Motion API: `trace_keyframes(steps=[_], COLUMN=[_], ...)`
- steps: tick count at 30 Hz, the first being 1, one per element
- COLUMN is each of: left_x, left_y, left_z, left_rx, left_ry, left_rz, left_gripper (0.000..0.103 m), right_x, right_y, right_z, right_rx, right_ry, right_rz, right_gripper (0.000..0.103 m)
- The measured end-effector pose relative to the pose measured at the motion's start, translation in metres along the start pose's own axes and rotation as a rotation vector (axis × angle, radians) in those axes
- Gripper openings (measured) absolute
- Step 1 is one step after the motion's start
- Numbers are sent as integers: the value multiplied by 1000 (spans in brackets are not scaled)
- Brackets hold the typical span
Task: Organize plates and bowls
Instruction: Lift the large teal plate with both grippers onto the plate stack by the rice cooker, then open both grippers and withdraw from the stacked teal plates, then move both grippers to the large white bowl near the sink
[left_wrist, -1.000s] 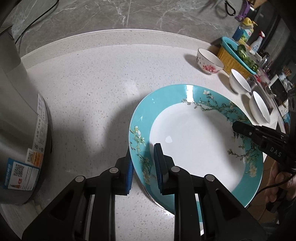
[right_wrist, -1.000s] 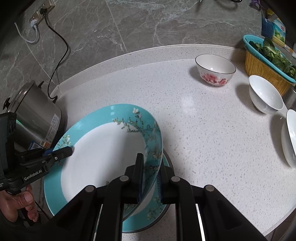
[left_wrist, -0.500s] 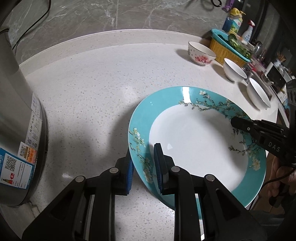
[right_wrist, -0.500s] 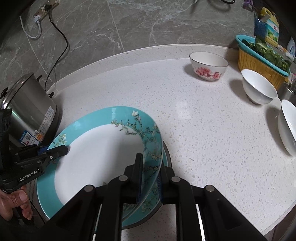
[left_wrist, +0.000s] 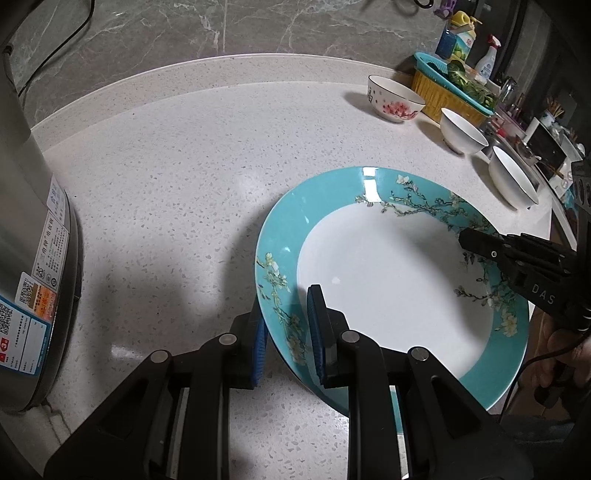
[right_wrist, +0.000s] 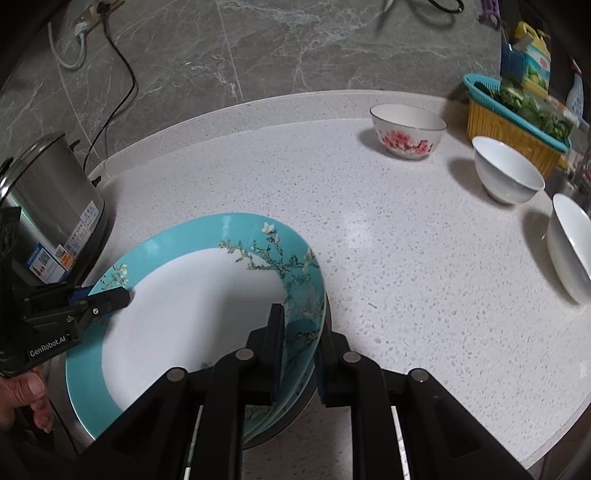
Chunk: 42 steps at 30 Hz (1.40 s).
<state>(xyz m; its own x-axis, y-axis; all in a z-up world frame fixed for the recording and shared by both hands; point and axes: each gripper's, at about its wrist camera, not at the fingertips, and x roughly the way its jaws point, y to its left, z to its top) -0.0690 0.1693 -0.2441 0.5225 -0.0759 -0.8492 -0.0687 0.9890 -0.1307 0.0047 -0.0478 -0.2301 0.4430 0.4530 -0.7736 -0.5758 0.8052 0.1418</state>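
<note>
Both grippers were clamped on the teal plate (left_wrist: 388, 280): left gripper (left_wrist: 286, 332) pinched its near rim, right gripper (right_wrist: 299, 343) gripped the opposite edge, counter (left_wrist: 166, 184) underneath.

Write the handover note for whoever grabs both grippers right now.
Left gripper: shut on the near-left rim of the turquoise blossom plate.
Right gripper: shut on the opposite rim of the same plate.
The plate sits over a second turquoise plate; whether it has fully landed is unclear.
Floral bowl and two white bowls stand apart near the vegetable basket.
Left: release the plate, then gather the bowls.
</note>
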Motion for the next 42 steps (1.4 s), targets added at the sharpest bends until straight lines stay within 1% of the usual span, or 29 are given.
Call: trace_keyframes(steps=[4, 6, 9, 11, 13, 16, 17, 18, 19, 20, 21, 23, 25, 26, 27, 28, 30, 31, 32, 33, 34, 35, 37, 39, 41, 42], left_x=[6, 7, 7, 9, 11, 13, 14, 15, 15, 16, 16, 15, 11, 7, 1, -6, -23, -30, -35, -40, -43, -46, -47, -45, -37, -33], left_y=[0, -4, -4, -8, -12, -13, -13, -13, -12, -12, -10, -8, -6, -5, -4, -2, 0, -1, -3, -8, -14, -22, -38, -65, -97, -112], left_z=[-6, -7, -9, -8, -7, -4, -3, -3, -3, -3, -3, -3, -1, 0, 2, 6, 15, 22, 30, 37, 46, 57, 74, 90, 105, 110], left_rx=[0, 37, 43, 64, 78, 79, 77, 73, 65, 55, 46, 28, 13, 4, -9, -25, -60, -71, -79, -85, -90, -103, -122, -144, -140, -128], left_ry=[6, -1, -9, -6, -4, -2, 0, 3, 6, 12, 13, 10, 12, 12, 10, 1, -21, -26, -27, -22, -13, -5, 13, 46, 75, 78], left_rz=[-5, 11, 14, 27, 36, 33, 35, 34, 31, 27, 25, 18, 16, 15, 12, 6, -16, -29, -46, -64, -84, -118, -174, -230, -287, -300], left_gripper=[19, 20, 21, 25, 28, 29, 31, 42, 51, 64, 67, 67, 68, 70, 75, 76, 82, 85, 88, 88, 88, 88, 88, 88, 88, 89], right_x=[3, 6, 5, 6, 7, 9, 8, 8, 9, 9, 8, 4, 0, -3, -4, -8, -17, -23, -30, -38, -46, -51, -63, -72, -82, -88], right_y=[2, 3, 3, 4, 6, 7, 7, 6, 5, 5, 4, 3, 2, 1, 0, -3, -9, -14, -21, -31, -43, -52, -86, -121, -161, -185], right_z=[-3, -7, -7, -8, -8, -10, -11, -11, -11, -11, -11, -10, -8, -6, -5, -3, 1, 4, 6, 9, 13, 15, 23, 30, 36, 39], right_rx=[-26, -31, -40, -43, -56, -71, -66, -63, -61, -60, -58, -51, -50, -46, -40, -32, -17, -5, 13, 38, 72, 100, 196, 283, 367, 411], right_ry=[-7, -6, -17, -21, -25, -24, -30, -33, -30, -29, -36, -55, -76, -80, -81, -82, -85, -88, -95, -104, -105, -94, -52, -7, 37, 52], right_rz=[-7, -7, -8, -9, -24, -35, -33, -30, -32, -30, -25, -14, -3, 3, 7, 12, 11, 6, 2, 1, 1, 1, 22, 40, 45, 54], right_gripper=[18, 20, 20, 21, 23, 28, 28, 28, 30, 31, 33, 46, 53, 59, 63, 70, 72, 74, 79, 82, 87, 89, 89, 89, 89, 89])
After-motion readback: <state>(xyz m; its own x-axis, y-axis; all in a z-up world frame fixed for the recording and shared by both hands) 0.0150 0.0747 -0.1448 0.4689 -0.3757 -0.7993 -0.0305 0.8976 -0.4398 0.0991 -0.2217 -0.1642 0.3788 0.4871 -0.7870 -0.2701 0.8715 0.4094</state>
